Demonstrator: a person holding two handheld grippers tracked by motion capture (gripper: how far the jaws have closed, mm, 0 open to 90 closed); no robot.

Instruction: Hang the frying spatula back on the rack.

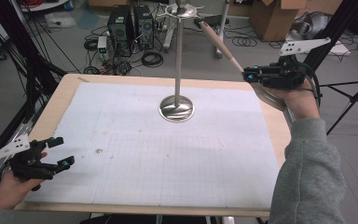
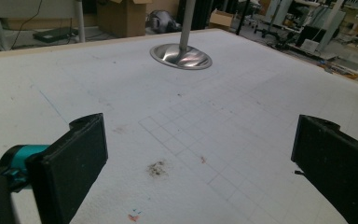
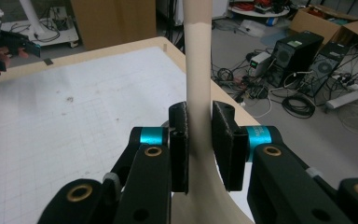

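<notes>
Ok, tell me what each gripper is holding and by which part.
The right gripper is shut on a wooden utensil, clamped low on its handle where it widens. The left gripper is open, holding nothing.

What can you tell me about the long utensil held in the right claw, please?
The utensil has a long, slim handle, pale beige near the grip and darker pinkish-brown farther up, smooth like wood or plastic. It widens below the jaws into a flatter pale part. The right claw is shut on its handle, holding it aloft beyond the table's far right corner. It slants up toward the top of the metal stand; whether its tip touches the hooks is unclear.
</notes>
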